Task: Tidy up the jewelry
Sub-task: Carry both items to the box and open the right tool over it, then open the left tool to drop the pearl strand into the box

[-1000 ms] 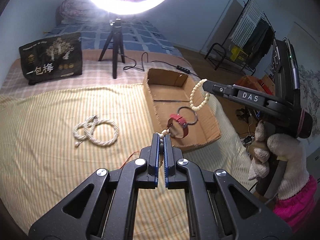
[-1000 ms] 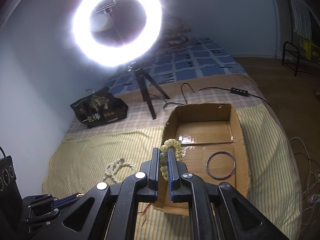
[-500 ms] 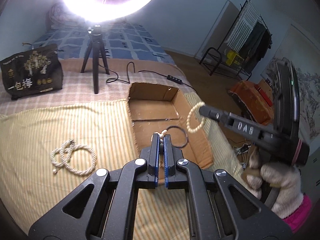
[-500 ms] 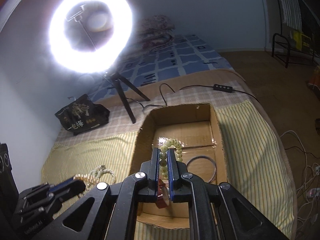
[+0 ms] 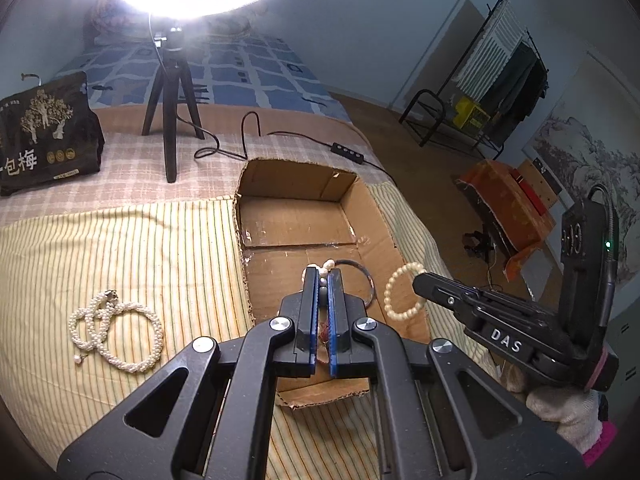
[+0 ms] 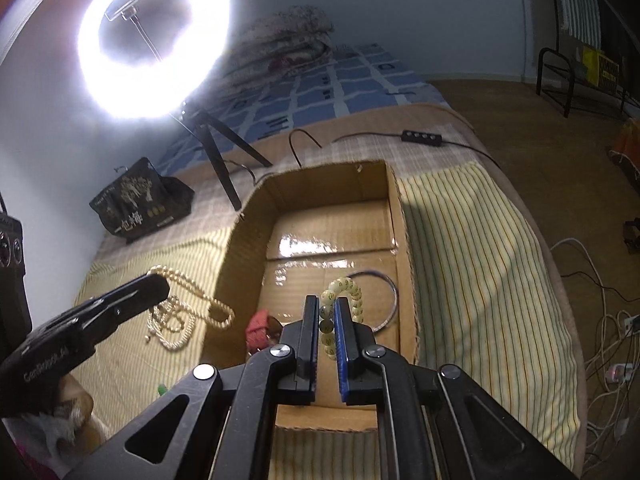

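My left gripper (image 5: 322, 276) is shut on a red-and-bead bracelet (image 5: 325, 267) and holds it over the open cardboard box (image 5: 256, 184). In the right wrist view the bracelet's red part (image 6: 260, 326) hangs inside the box (image 6: 240, 240). My right gripper (image 6: 328, 306) is shut on a cream bead bracelet (image 6: 348, 292), also over the box; it shows in the left wrist view (image 5: 400, 292) too. A thin dark bangle (image 6: 390, 292) lies on the box floor. A pearl necklace pile (image 5: 116, 332) lies on the striped cloth left of the box.
A ring light on a black tripod (image 5: 170, 92) stands behind the box, its cable and switch (image 5: 348, 151) trailing right. A black printed bag (image 5: 44, 132) sits at the back left. The bed edge drops to the floor at right, with cables (image 6: 600, 320).
Both grippers have moved in closer over the box with their bracelets still held. The box and the necklace pile now look nearer.
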### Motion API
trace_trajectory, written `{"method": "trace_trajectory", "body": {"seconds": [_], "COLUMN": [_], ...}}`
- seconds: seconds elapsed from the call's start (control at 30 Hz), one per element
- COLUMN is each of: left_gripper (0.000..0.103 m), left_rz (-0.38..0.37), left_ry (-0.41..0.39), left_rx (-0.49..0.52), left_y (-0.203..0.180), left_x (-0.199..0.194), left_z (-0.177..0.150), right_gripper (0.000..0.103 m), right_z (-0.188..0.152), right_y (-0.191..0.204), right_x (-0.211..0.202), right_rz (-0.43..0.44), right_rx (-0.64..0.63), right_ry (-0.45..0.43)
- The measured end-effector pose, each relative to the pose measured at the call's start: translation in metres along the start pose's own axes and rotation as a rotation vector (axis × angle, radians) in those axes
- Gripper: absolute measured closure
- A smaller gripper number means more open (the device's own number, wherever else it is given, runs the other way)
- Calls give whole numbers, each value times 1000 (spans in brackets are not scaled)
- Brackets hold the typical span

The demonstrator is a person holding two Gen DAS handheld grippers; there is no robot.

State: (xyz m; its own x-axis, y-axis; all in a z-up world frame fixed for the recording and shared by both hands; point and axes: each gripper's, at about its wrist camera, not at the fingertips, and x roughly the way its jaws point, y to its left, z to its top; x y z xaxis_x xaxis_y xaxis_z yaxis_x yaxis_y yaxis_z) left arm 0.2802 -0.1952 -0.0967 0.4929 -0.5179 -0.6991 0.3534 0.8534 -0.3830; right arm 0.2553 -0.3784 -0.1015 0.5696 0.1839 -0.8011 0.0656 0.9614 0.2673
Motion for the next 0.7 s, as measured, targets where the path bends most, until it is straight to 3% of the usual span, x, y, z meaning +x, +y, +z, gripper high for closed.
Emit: {"method": "trace_trajectory", "body": {"seconds": [0.07,0.1,0.13,0.17,0.5,0.7], "left_gripper": [102,102,101,101,101,101], "left_rz": [9,15,22,22,55,83], "left_ry": [4,7,16,23,5,-15], "left_rx": [4,5,6,6,17,32], "left_y": [0,-1,0,0,6,15], "left_x": [4,6,8,9,-8,-30], "left_z": [-1,-2,-2,-2,-3,-4], "right_gripper": [96,90,77,72,67,55], "right_z": [-2,-3,-3,-2,-6,-9], "right_y": [-2,-3,-3,-4,1,9], "right_x": [1,0,0,-1,-1,-9], "right_rz": [3,1,0,1,-6,0], "right_rx": [-2,-3,-3,0,2,5], "right_ry": [5,2,1,-3,-5,-28]}}
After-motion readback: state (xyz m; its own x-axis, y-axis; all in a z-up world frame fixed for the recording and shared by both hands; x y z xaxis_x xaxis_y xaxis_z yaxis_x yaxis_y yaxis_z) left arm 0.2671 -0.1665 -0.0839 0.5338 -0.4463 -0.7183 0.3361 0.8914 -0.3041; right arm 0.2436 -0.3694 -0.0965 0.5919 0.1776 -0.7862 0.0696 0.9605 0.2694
